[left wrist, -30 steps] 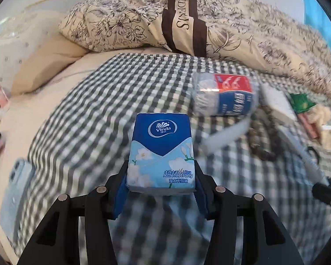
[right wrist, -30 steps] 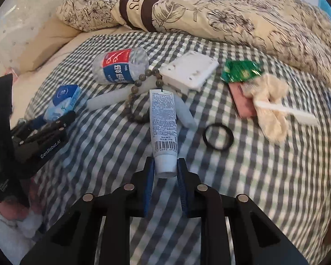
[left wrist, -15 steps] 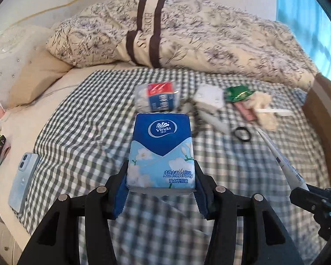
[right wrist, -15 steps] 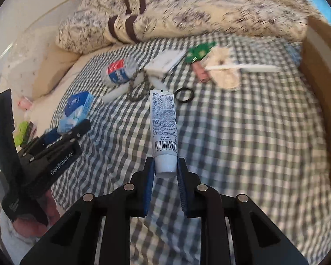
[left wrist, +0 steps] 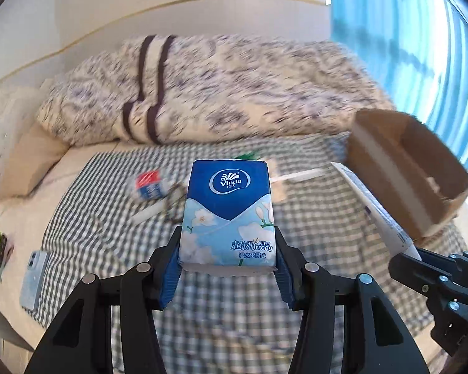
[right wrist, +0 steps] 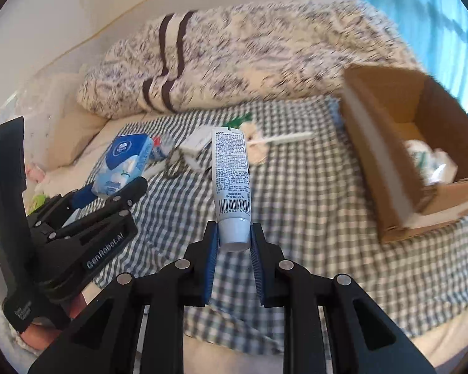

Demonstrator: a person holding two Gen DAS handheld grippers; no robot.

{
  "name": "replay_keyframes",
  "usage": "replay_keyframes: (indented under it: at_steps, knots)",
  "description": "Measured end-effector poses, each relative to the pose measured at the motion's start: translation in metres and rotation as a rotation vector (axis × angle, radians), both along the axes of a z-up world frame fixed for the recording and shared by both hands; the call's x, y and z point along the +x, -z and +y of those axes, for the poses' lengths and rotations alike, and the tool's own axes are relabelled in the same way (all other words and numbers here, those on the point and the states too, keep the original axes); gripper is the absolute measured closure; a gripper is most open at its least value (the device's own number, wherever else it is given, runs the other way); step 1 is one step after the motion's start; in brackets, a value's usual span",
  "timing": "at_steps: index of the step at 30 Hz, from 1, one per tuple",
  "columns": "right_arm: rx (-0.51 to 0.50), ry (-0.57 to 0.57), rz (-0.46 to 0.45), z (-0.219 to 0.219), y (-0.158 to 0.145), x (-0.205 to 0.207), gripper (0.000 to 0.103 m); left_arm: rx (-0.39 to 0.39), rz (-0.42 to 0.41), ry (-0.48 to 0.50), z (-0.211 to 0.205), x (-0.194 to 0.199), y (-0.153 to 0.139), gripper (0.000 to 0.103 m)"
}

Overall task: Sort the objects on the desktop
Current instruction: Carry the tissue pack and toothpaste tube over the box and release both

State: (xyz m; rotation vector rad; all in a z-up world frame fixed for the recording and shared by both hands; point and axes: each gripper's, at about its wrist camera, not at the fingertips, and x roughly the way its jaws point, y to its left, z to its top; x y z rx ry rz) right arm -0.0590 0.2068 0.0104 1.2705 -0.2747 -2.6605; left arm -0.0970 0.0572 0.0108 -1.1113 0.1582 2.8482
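The checked cloth (right wrist: 299, 205) covers the near part of the bed (left wrist: 87, 159), its left edge giving way to plain cream sheet where a phone (left wrist: 34, 275) lies flat beside the edge. A wide band of bare cloth lies below both hand-held grippers, while the remaining clutter sits bunched farther back: a small bottle (left wrist: 148, 187) with a red and blue label, a white stick (right wrist: 284, 138), a flat white box (right wrist: 196, 141) and some blurred pieces too smeared to name. A rumpled floral quilt (right wrist: 265, 59) with two dark stripes closes off the far side. At the right an open cardboard box (right wrist: 387, 155) stands on the cloth, its stiff brown walls tilted in the fisheye view and crumpled white and green packaging lying inside. The left hand-held gripper (left wrist: 227, 265) is held above the cloth, its blue ribbed pads clamped on the two sides of a soft, glossy tissue pack (left wrist: 229, 215), blue on top and pale with flowers below, pointing toward the quilt. The right hand-held gripper (right wrist: 234, 246) is squeezed on the capped end of a smooth white tube (right wrist: 232, 177), whose flat crimped end points away toward the clutter; a barcode and small print face the camera. In the right wrist view a hand (right wrist: 75, 308) shows beneath the left tool's black body.
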Motion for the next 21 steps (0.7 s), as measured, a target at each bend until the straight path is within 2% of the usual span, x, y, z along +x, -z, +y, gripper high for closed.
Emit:
replay_keyframes:
  at_steps: [7,11,16,21]
  knots:
    - [0.015,0.122,0.062,0.073,-0.032,0.002,0.083,0.001,0.035,0.128,0.095,-0.008,-0.035,0.050]
    - [0.026,0.213,0.079,0.125,-0.042,-0.003,0.083,0.011,0.034,0.202,0.142,-0.020,-0.043,0.050]
    - [0.029,0.308,0.077,0.184,-0.038,-0.014,0.083,-0.014,0.038,0.294,0.204,-0.037,-0.043,0.050]
    - [0.007,0.359,0.047,0.229,-0.026,-0.028,0.083,-0.019,0.011,0.353,0.246,-0.051,-0.033,0.050]
